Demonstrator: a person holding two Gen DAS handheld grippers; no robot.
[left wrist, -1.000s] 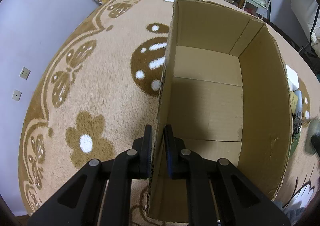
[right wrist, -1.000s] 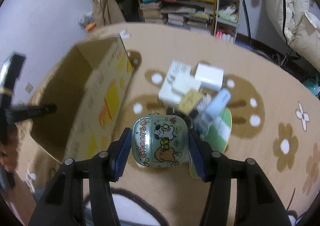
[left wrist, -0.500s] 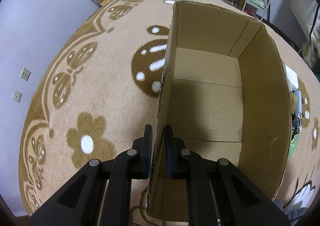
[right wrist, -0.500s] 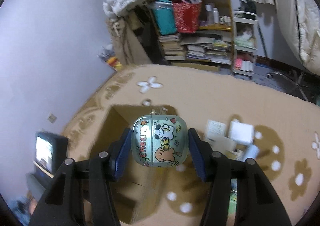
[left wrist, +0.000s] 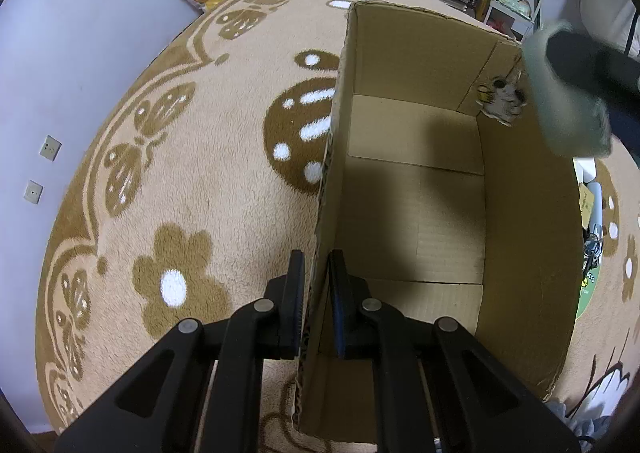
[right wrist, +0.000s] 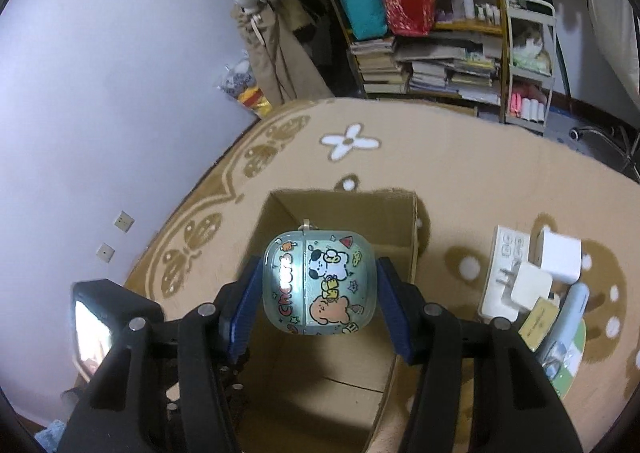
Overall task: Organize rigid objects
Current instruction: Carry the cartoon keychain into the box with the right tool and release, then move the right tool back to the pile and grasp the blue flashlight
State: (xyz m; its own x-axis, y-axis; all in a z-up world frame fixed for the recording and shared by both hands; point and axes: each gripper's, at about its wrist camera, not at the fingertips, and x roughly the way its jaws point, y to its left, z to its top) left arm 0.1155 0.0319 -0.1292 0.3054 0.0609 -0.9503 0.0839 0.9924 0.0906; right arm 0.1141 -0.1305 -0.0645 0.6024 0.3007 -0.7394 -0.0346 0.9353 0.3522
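I have the box (left wrist: 416,213) standing on the rug (left wrist: 208,157), open side up and nothing in it that I can see. My left gripper (left wrist: 316,305) is clamped on its near wall, one finger outside and one inside, so the box should stay put as long as that pinch holds. If I tug or lean there, I judge the thin cardboard could fold or the whole box could tip toward me.

My right gripper (right wrist: 318,289) is shut on the case (right wrist: 320,287), a rounded, glossy thing with cartoon animals, and it hangs over the box mouth, apart from the walls. The pads meet only its curved sides, so I reckon it could squirt out or swivel. Released from this height it may bounce off the floor of the box or clip the rim. Its small loop (right wrist: 307,224) and charm (left wrist: 502,99) might snag on the far wall.
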